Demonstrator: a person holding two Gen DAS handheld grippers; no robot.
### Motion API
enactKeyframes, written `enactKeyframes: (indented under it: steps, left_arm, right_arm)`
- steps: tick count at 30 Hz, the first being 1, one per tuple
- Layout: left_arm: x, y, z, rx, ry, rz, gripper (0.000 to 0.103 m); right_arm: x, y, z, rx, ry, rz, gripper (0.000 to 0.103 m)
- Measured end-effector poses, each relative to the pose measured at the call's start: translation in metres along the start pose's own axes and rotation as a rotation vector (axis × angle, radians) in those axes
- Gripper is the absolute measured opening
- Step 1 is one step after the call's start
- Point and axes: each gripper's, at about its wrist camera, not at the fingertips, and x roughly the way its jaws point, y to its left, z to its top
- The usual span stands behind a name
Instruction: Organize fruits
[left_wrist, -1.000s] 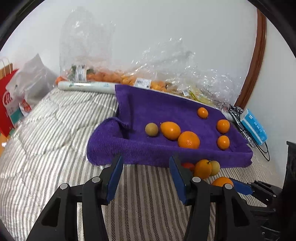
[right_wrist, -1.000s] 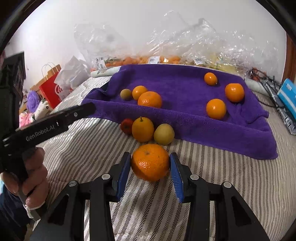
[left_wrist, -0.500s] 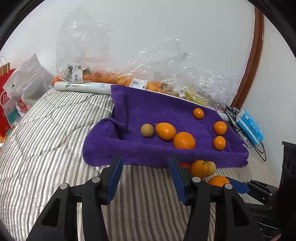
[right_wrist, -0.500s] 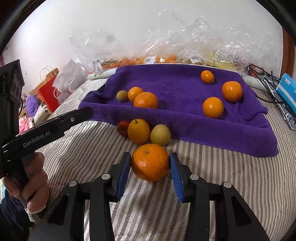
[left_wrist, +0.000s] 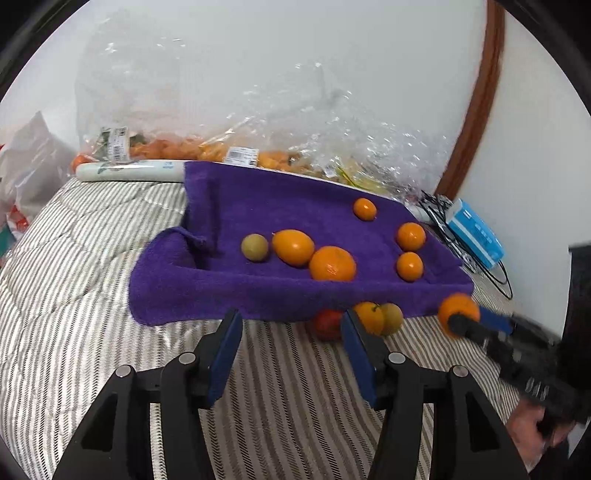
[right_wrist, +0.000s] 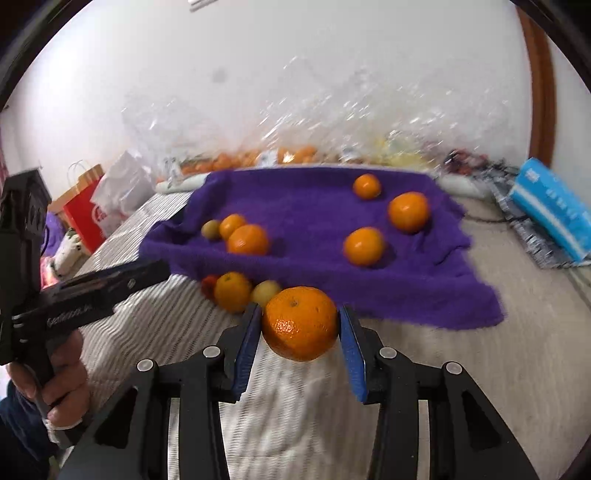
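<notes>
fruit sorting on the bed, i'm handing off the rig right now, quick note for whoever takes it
Right gripper: shut on a large orange, lifted near the purple towel.
Left gripper: open, jaws just widening, nothing between them.
Done: six fruits lie on the towel.
Left: place the held orange, then the red fruit, stemmed orange and yellow-green fruit on the striped bedding by the towel's near edge.

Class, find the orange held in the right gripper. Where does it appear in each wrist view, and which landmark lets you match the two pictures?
Left wrist view: the orange sits at right, past the purple towel's near corner, in the right gripper's tip.
Right wrist view: low centre, between the blue pads, in front of the towel's near edge.
Shared landmark: the three small fruits against that edge.
</notes>
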Motion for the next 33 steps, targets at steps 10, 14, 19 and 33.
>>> enactKeyframes:
  steps: [10,14,19,33]
  left_arm:
    - [0.012,-0.013,-0.001,0.062,0.06,-0.036,0.057]
    - [0.012,-0.012,-0.001,0.056,0.059,-0.039,0.057]
    - [0.012,-0.01,-0.001,0.054,0.064,-0.042,0.057]
    - [0.015,-0.013,0.0,0.071,0.068,-0.05,0.057]
  right_arm:
    - [-0.003,-0.05,0.016,0.081,-0.062,-0.028,0.042]
    - [-0.003,-0.055,0.014,0.093,-0.057,-0.034,0.042]
    - [0.0,-0.055,0.014,0.095,-0.041,-0.033,0.042]
    - [0.01,-0.055,0.011,0.088,-0.015,-0.033,0.035]
